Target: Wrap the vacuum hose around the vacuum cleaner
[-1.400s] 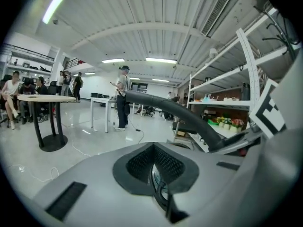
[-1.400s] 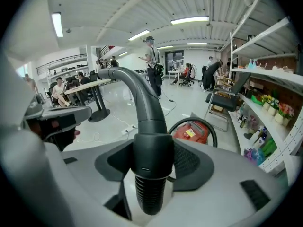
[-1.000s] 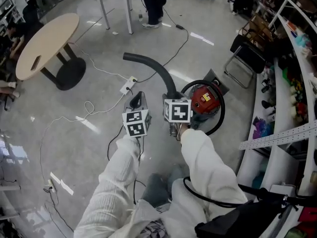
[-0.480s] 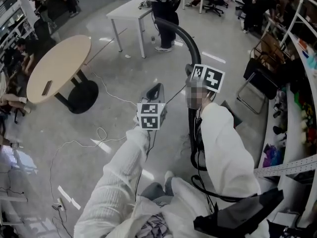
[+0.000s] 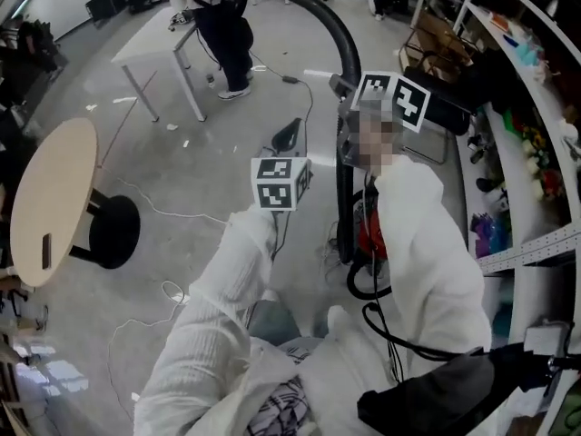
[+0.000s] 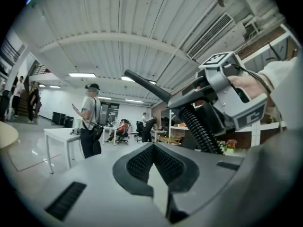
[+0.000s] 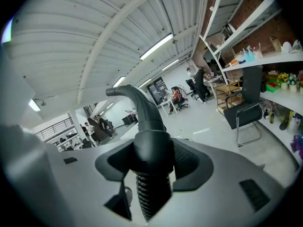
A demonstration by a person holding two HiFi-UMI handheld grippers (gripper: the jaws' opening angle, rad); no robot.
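1. White-sleeved and part bent, the left arm (image 5: 227,280) reaches forward and up. The left tool (image 5: 289,136) points away from the body, level with the chest. Its jaws are pressed together with nothing between them. Over the last second it has risen alongside the other arm, but it carries no load.
2. Black and ribbed, the vacuum hose (image 5: 345,207) now hangs almost straight down from the raised grip to the floor. A second ago it lay curled low round the machine. Its stiff curved end (image 5: 318,7) arches up and away to the left, above both tools.
3. The right tool (image 7: 152,160) is clamped on the hose at the smooth collar where the ribbing begins, with one jaw on either side of it. The right arm (image 5: 418,234) has swung from a low reach beside the machine to a high, nearly vertical hold.
4. Red and on the floor, the vacuum cleaner (image 5: 370,230) sits below that arm and is partly hidden by the sleeve. A loop of hose shows at its base.
5. As I judge it, lifting the hose has taken up its slack. It now hangs free to be laid round the body, so the wrap itself is still to be made.
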